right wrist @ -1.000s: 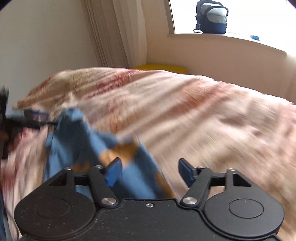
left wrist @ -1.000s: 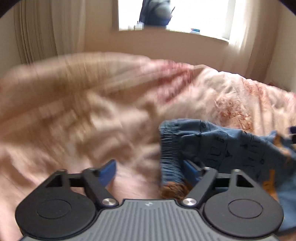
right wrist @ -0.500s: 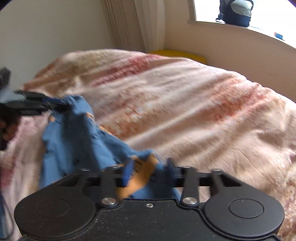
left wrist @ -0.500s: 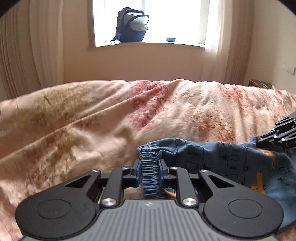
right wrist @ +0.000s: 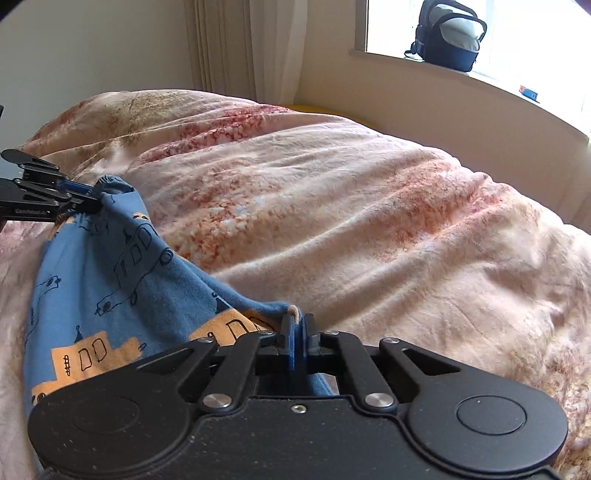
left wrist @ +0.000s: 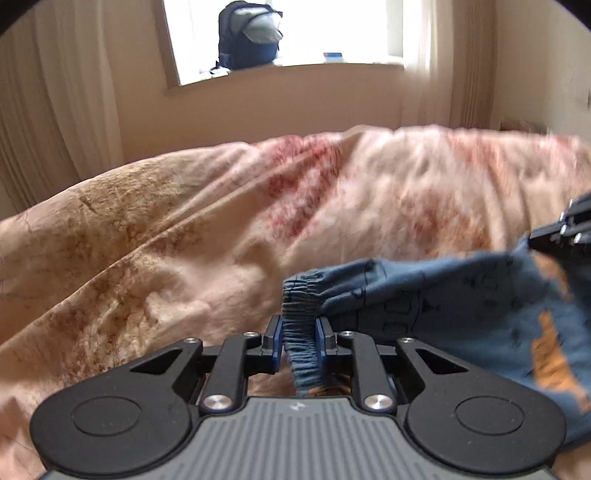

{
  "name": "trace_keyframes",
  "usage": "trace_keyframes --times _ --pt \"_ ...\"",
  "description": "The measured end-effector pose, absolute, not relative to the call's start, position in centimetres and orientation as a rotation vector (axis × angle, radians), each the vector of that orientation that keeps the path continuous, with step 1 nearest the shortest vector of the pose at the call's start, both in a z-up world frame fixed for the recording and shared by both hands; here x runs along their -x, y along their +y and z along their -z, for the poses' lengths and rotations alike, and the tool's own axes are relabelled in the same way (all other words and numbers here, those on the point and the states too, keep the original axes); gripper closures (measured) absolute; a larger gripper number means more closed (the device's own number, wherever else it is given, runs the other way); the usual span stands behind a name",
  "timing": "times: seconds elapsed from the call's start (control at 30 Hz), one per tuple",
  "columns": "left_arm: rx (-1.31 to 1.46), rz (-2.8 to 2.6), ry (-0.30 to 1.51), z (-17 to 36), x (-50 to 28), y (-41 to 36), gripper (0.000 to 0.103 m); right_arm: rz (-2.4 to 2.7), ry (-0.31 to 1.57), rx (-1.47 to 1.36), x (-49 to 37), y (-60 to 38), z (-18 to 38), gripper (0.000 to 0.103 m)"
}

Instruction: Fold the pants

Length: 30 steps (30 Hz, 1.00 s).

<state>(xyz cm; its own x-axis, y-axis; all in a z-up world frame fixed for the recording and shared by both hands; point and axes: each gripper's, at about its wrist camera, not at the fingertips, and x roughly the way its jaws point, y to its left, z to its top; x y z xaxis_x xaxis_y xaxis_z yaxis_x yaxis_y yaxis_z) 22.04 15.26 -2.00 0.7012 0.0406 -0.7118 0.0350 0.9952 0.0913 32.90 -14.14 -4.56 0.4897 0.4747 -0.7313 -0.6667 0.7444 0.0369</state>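
Observation:
Small blue pants (right wrist: 110, 269) with black line drawings and orange vehicle patches hang stretched between my two grippers above a pink patterned bed cover. My left gripper (left wrist: 299, 343) is shut on the gathered elastic waistband (left wrist: 299, 317); it also shows in the right wrist view (right wrist: 79, 201) at the far left. My right gripper (right wrist: 297, 332) is shut on the other end of the pants' upper edge; it also shows in the left wrist view (left wrist: 554, 236) at the right edge. The pants (left wrist: 461, 314) sag between the two holds.
The bed cover (right wrist: 351, 206) is rumpled and fills most of both views. A dark backpack (left wrist: 247, 33) stands on the windowsill behind the bed. Curtains (right wrist: 236, 48) hang at the wall. A yellow object (right wrist: 321, 109) lies behind the bed.
Both grippers were open a second ago and have shut on the pants. The pants have lifted and now stretch between the two holds.

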Motion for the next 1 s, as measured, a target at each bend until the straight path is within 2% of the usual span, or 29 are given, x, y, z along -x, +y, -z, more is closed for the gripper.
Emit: trace_keyframes --times 0.2,0.33,0.37,0.43,0.47,0.5,0.53,0.57,0.6,0.63,0.67,0.7,0.77,0.87,0.9,1.0 --pt "-0.188 0.032 0.677 -0.4 -21.4 14.0 0.086 -0.675 0.718 0.261 -31.7 -14.7 2.5 0.102" --pt "-0.234 0.020 0.771 2.1 -22.8 14.1 0.083 -0.633 0.762 0.237 -32.7 -14.7 3.7 0.102" --pt "-0.214 0.016 0.803 3.0 -23.1 14.5 0.078 -0.623 0.771 0.251 -32.8 -14.5 4.2 0.102" --pt "-0.188 -0.006 0.800 4.0 -22.7 15.4 0.057 -0.598 0.772 0.291 -32.6 -14.2 4.6 0.093" --pt "-0.192 -0.045 0.784 3.8 -22.3 15.5 0.038 -0.579 0.764 0.295 -32.5 -14.3 4.4 0.088" --pt "-0.190 -0.079 0.768 3.4 -21.8 15.7 0.027 -0.552 0.750 0.302 -32.2 -14.4 4.0 0.076" --pt "-0.176 -0.097 0.757 2.8 -21.3 15.8 0.027 -0.531 0.726 0.322 -31.7 -14.5 3.5 0.069" --pt "-0.158 -0.096 0.744 2.2 -20.8 15.8 0.027 -0.528 0.693 0.346 -31.1 -14.5 3.1 0.068" --pt "-0.143 -0.093 0.720 1.5 -20.2 15.5 0.023 -0.534 0.659 0.363 -30.5 -14.4 2.5 0.066" --pt "-0.140 -0.087 0.693 1.1 -19.8 15.0 0.018 -0.554 0.637 0.357 -30.0 -14.3 2.2 0.057" --pt "-0.146 -0.087 0.674 0.9 -19.7 14.2 0.006 -0.591 0.635 0.331 -29.7 -14.0 2.0 0.052" --pt "-0.162 -0.092 0.659 0.8 -19.8 13.3 0.002 -0.640 0.648 0.308 -29.7 -13.4 2.2 0.044" --pt "-0.248 -0.117 0.675 1.7 -20.9 11.0 0.002 -0.674 0.674 0.357 -30.2 -11.6 3.3 0.043" --pt "-0.428 -0.225 0.857 5.0 -23.5 9.5 0.002 -0.588 0.725 0.432 -32.4 -10.7 5.6 0.039" --pt "-0.407 -0.224 0.859 4.9 -23.3 9.7 0.002 -0.542 0.727 0.383 -33.0 -11.6 5.5 0.036" --pt "-0.361 -0.221 0.821 2.5 -22.2 10.0 0.003 -0.471 0.697 0.250 -32.4 -15.3 3.3 0.039"
